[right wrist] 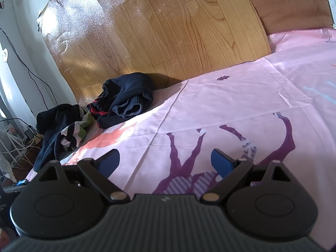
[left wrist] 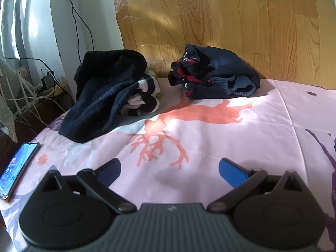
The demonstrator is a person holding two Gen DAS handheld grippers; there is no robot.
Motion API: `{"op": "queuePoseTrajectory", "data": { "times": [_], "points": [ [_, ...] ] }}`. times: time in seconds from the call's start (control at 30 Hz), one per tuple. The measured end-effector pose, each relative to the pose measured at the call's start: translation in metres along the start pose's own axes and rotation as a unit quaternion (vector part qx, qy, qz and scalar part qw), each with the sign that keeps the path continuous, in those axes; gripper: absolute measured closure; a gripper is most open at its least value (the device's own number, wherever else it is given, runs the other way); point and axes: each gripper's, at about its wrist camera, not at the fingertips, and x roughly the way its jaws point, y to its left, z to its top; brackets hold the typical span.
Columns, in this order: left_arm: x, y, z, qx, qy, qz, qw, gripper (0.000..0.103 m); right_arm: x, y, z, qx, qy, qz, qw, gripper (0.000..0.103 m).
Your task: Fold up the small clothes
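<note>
- The left gripper (left wrist: pixel 169 173) and the right gripper (right wrist: pixel 165 163) are both spread wide and hold nothing.
- Two heaps lie far ahead by the wooden board (left wrist: pixel 231 16): a black pile (left wrist: pixel 105 96) and a dark folded pile (left wrist: pixel 214 73).
- A phone (left wrist: pixel 16 168) sits at the pink sheet's (left wrist: pixel 210 147) left edge.

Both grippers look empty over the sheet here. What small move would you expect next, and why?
Probably the left gripper moves forward toward the loose dark garment draped over the striped clothes. Both the left and the right gripper are open and hold nothing, that pile lies unfolded nearest the left one, and the dark bundle by the wooden board already looks folded.
</note>
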Motion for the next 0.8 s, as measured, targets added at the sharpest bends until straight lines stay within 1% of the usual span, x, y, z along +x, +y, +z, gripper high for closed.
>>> {"op": "queuePoseTrajectory", "data": {
  "times": [0.33, 0.57, 0.7, 0.8],
  "points": [
    [-0.0006, 0.0004, -0.0005, 0.002, -0.004, -0.002, 1.0000, 0.000, 0.0003, 0.0019, -0.0009, 0.000, 0.000, -0.001, 1.000, 0.008],
    [-0.0045, -0.0040, -0.0031, 0.011, -0.019, 0.000, 0.9998, 0.000, 0.0004, 0.0023, -0.0011, 0.001, 0.000, -0.001, 1.000, 0.008],
    [-0.0045, -0.0074, -0.0034, 0.023, -0.018, -0.007, 0.9995, 0.000, 0.0004, 0.0024, -0.0011, 0.001, 0.000, -0.002, 1.000, 0.008],
    [-0.0049, -0.0073, -0.0033, 0.022, -0.018, -0.005, 0.9996, 0.000, 0.0004, 0.0024, -0.0011, 0.001, 0.000, -0.002, 1.000, 0.008]
  ]
}}
